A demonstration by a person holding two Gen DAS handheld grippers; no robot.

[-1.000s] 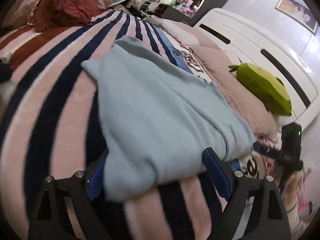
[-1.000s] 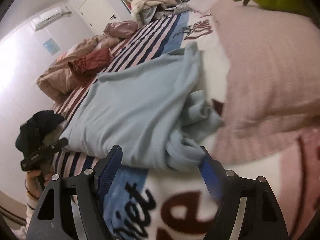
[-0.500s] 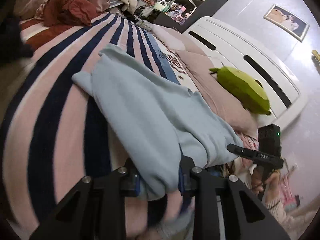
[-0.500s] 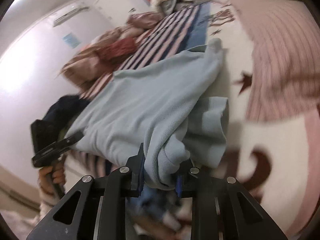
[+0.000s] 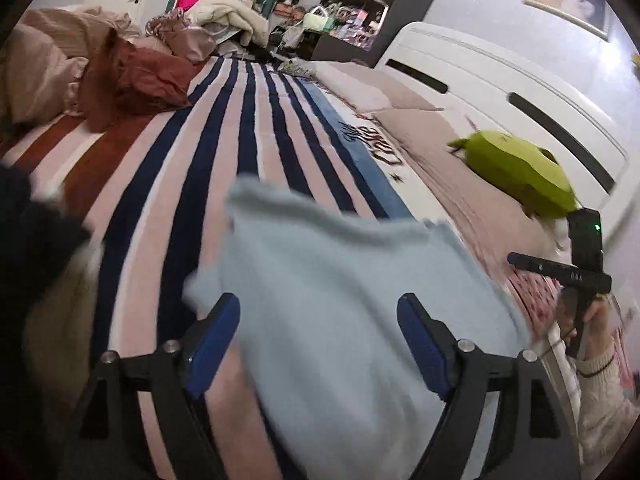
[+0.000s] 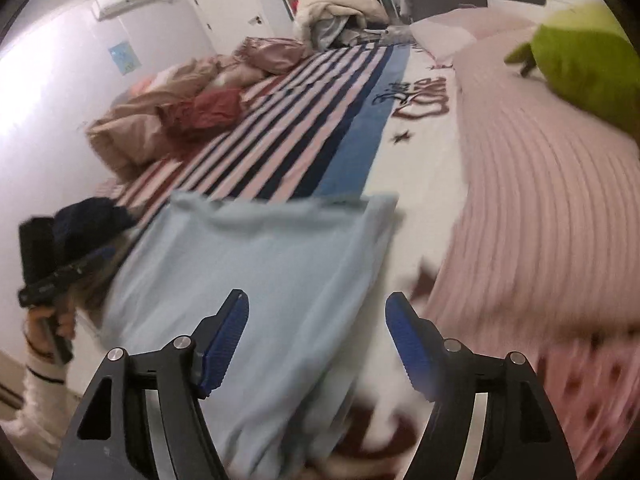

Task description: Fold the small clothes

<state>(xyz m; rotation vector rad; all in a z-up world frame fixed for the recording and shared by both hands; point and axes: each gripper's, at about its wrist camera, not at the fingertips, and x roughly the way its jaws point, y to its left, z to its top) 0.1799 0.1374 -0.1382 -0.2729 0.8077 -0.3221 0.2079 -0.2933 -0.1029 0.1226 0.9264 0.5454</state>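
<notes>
A pale blue garment [image 5: 340, 300] lies folded over on the striped bedspread [image 5: 224, 128], blurred by motion. My left gripper [image 5: 319, 312] hovers over its near edge, jaws opening, the cloth below and between the blue pads but not pressed. In the right wrist view the same blue garment [image 6: 256, 280] lies flat; my right gripper [image 6: 317, 316] is above its near right edge, jaws opening, with nothing pinched. Each view shows the other hand-held gripper: the right one [image 5: 576, 272] at the right edge, the left one [image 6: 52, 272] at the left edge.
A green plush toy [image 5: 520, 172] rests on a pink ribbed pillow [image 6: 540, 200] by the white headboard [image 5: 500, 80]. Crumpled red and beige clothes [image 5: 132, 76] pile at the bed's far side. Shelves [image 5: 352, 0] stand beyond the bed.
Both grippers shut on the garment's near edge, lifted and carried it forward over itself, then opened and let go. The garment now lies shorter, folded over.
</notes>
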